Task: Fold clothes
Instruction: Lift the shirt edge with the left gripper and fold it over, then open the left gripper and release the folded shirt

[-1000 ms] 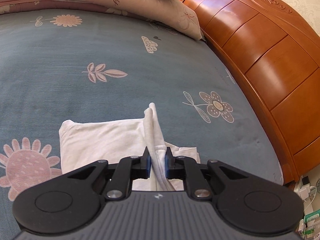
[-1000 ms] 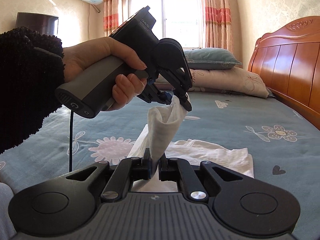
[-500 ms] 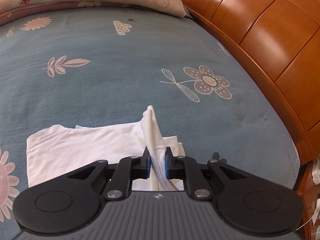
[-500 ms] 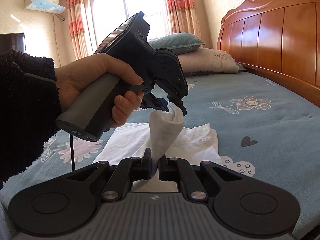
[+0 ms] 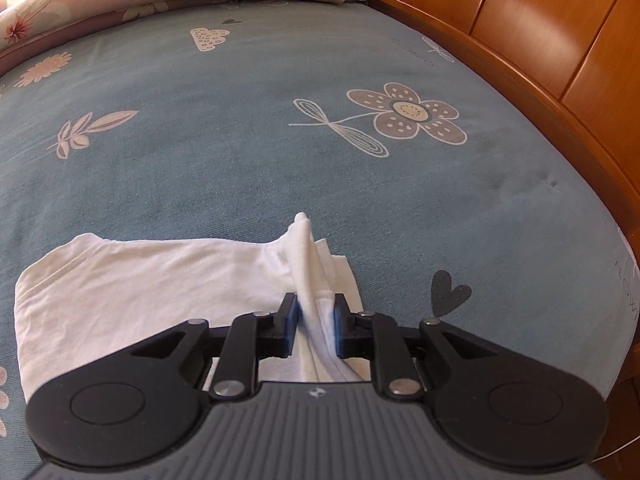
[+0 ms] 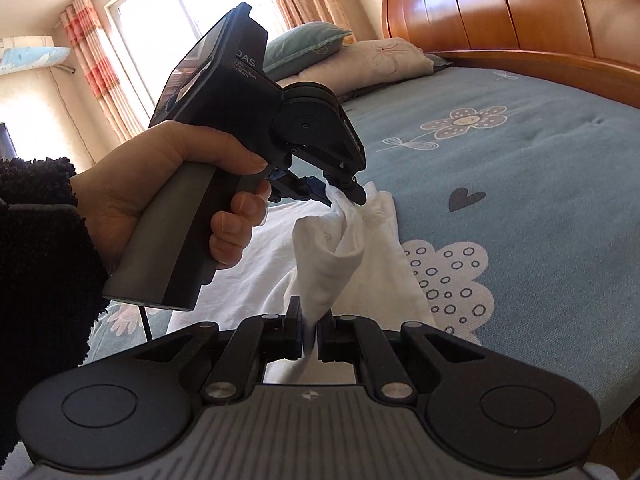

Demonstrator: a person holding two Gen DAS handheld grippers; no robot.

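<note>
On the bed [image 5: 240, 152], over a blue-grey sheet printed with flowers, leaves and hearts, lies a white T-shirt [image 5: 132, 280], most of it spread flat with soft creases. One edge of it is gathered into a thick, twisted fold that rises off the sheet. The left hand-held gripper [image 5: 316, 316] pinches one end of this fold between its fingers, the cloth bunched into narrow pleats at the grip. The right hand-held gripper [image 6: 308, 332] is pressed together on the other end, and between the two the raised cloth sags in a rounded pouch. In the right wrist view a hand [image 6: 168, 184] in a dark fuzzy sleeve [image 6: 36, 264] grips the left tool's handle. Pillows [image 6: 360, 60] sit by the wooden headboard [image 6: 500, 4].
</note>
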